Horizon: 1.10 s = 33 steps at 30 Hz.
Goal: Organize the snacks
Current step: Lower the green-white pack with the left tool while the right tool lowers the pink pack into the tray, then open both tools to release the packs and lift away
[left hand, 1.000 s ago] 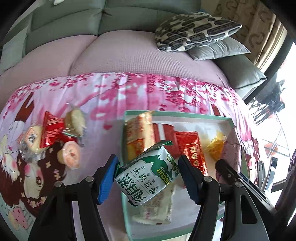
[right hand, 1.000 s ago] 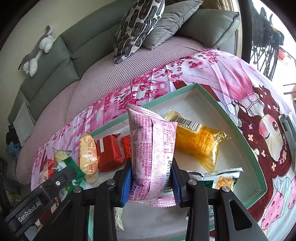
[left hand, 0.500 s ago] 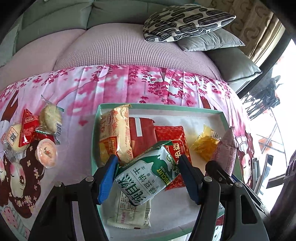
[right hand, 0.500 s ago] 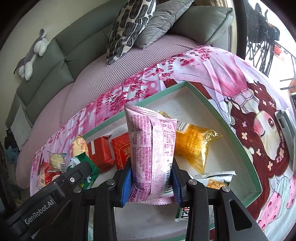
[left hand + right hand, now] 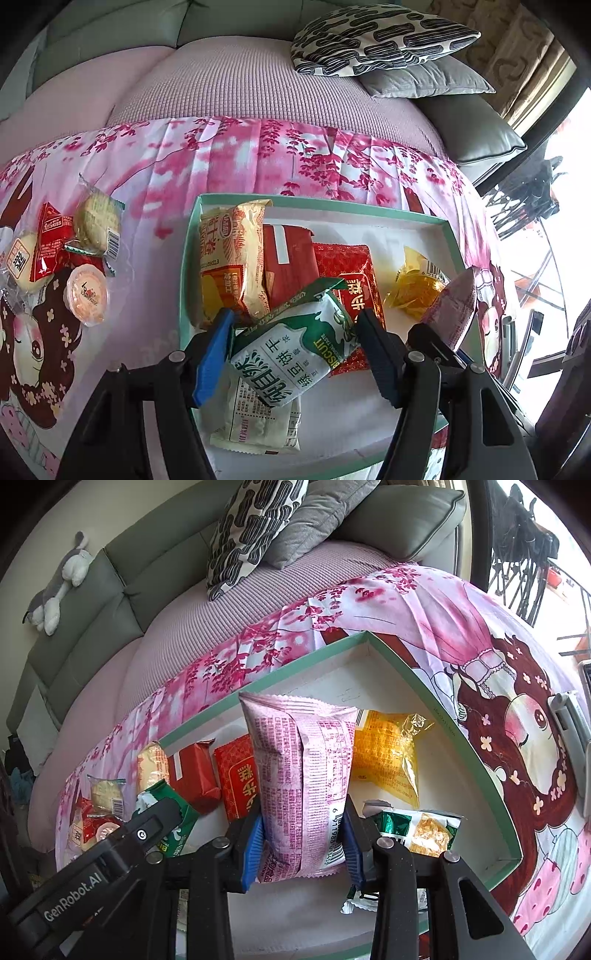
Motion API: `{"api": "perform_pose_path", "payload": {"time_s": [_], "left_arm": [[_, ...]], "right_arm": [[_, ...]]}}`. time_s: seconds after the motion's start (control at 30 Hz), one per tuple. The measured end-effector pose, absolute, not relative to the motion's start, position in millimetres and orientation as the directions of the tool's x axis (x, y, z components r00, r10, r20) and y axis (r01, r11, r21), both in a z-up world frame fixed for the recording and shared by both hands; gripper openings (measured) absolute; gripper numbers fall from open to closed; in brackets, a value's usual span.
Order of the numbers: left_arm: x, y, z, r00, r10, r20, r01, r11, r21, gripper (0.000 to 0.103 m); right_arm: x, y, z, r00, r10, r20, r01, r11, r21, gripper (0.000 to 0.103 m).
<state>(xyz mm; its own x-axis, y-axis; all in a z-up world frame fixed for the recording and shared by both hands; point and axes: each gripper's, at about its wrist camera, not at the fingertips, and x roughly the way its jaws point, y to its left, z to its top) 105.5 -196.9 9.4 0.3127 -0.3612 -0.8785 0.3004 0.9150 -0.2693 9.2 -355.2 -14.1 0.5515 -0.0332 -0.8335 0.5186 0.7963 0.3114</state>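
Green-and-white biscuit packet (image 5: 295,354) pinched tilted in left gripper (image 5: 295,350), above near-left part of green-rimmed tray (image 5: 452,236). Pink snack packet (image 5: 301,786) clamped upright in right gripper (image 5: 301,845), above the tray's right half. In tray: yellow-cream packet (image 5: 232,258) far left, two red packets (image 5: 291,262) beside it, orange packet (image 5: 388,757) right. Loose snacks (image 5: 62,254) lie left of tray on pink printed cloth (image 5: 258,158).

surface: pink floral cloth (image 5: 229,155) | on it: green-rimmed tray (image 5: 186,258), loose snacks (image 5: 66,258) at left
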Motion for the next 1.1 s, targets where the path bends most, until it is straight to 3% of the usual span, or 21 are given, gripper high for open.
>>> {"api": "perform_pose_path", "payload": {"time_s": [0.13,0.53,0.7,1.1], "left_arm": [[106,-194,11,0.317,-0.362,-0.877,0.288,0.917,-0.274,0.071],[108,-181,30,0.361,-0.352,-0.864,0.252,0.928,-0.273,0.071],[109,-171,36,0.406,-0.272,-0.872,0.221,0.956,-0.195,0.076],[116,-155,25,0.467,-0.083,-0.88,0.15,0.989,-0.013,0.076]], "right_arm": [[10,-357,-15,0.548,-0.032,-0.836,0.523,0.792,0.314,0.041],[5,-354,-4,0.559,-0.057,-0.827,0.524,0.797,0.3,0.06],[4,-352,0,0.566,-0.069,-0.821,0.518,0.805,0.289,0.075],[5,-351,0,0.574,-0.088,-0.814,0.512,0.814,0.274,0.094]]}}
